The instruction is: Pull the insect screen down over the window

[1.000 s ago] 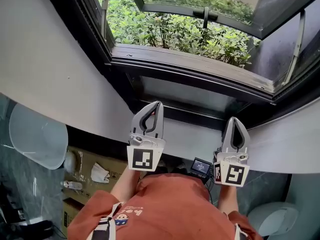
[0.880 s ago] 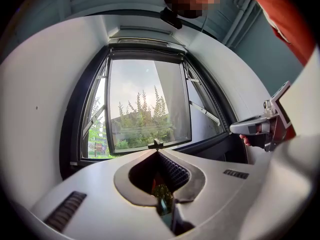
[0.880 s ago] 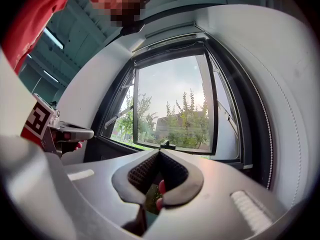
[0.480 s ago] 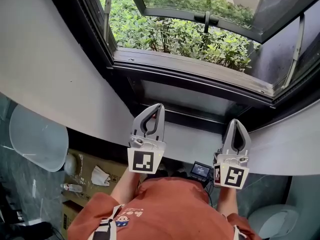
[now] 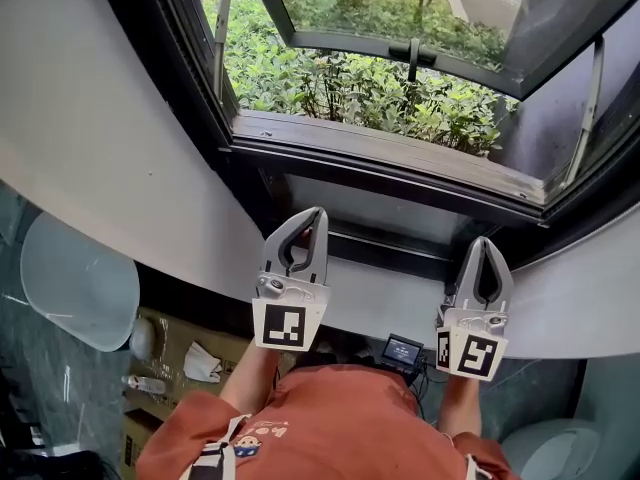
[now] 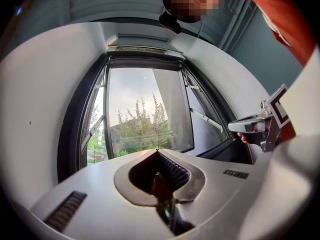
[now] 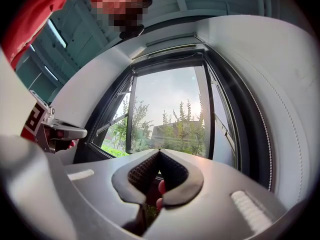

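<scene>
- Head view: the left gripper (image 5: 319,211) and the right gripper (image 5: 483,240) rise side by side just below the window frame (image 5: 380,163), both smooth grey shells that taper to a point.
- Each one carries a white cube printed with black square markers at its rear end.
- Left gripper view: the left gripper (image 6: 157,150) has its jaws pressed together at the tips with nothing between them. The ribbed dark pads (image 6: 172,170) leave a teardrop hollow behind the closed point.
- Right gripper view: the right gripper (image 7: 159,150) is likewise closed tip to tip and empty, with dark, finely gridded pads (image 7: 142,170).
- The window frame is dark metal with straight, slim bars. Its glazed sash (image 5: 400,3) tilts outward from it on thin pale stays.
- The insect screen (image 6: 145,49) sits gathered along the top edge of the window frame, showing only as a thin pale bar. The opening beneath it is uncovered.
- Leafy green shrubs (image 5: 350,78) fill the ground outside, beyond the bottom rail of the window frame.
- A smooth, matt white wall (image 5: 100,168) wraps around the window frame on both sides.
</scene>
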`<state>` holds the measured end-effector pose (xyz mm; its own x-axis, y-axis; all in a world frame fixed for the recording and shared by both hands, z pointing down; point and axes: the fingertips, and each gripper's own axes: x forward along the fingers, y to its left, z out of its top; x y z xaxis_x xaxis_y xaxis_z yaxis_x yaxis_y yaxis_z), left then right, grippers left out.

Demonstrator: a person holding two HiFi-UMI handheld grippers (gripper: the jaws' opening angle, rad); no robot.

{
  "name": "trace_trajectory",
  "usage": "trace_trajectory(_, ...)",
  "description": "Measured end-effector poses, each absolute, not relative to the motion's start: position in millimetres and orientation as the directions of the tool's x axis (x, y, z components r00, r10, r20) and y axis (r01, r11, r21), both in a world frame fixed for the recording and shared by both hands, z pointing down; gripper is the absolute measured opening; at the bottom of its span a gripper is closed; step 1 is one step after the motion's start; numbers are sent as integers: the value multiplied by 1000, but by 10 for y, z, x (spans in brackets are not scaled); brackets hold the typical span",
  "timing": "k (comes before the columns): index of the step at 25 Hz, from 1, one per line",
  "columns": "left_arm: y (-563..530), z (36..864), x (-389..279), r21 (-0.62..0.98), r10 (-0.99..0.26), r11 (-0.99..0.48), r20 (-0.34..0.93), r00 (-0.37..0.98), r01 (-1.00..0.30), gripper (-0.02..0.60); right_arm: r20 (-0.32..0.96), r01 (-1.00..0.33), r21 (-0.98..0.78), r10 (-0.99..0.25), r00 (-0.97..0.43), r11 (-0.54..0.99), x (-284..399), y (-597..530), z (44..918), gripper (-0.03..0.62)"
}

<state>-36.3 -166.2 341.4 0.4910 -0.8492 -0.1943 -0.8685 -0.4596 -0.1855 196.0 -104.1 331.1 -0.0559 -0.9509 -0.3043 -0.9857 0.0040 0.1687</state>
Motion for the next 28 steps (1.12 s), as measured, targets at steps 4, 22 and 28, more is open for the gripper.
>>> trace_trajectory(4, -1680, 3323, -371, -196, -843, -457, -217, 493, -868, 6, -340, -983, 182, -939, -57, -6, 1971, -1062, 3167, 11)
trace_trajectory(22, -1876, 2580, -208, -258, -785, -418, -380, 489, -871, 6, -519, -972, 226, -852, -69, -59, 1947, -1241, 2375, 11)
trace_trajectory(28, -1940, 2314, -123, -265, -763, -406, -429, 483, -875, 6, -581, -971, 225, -811, -69, -78, 1944, -1301, 2061, 11)
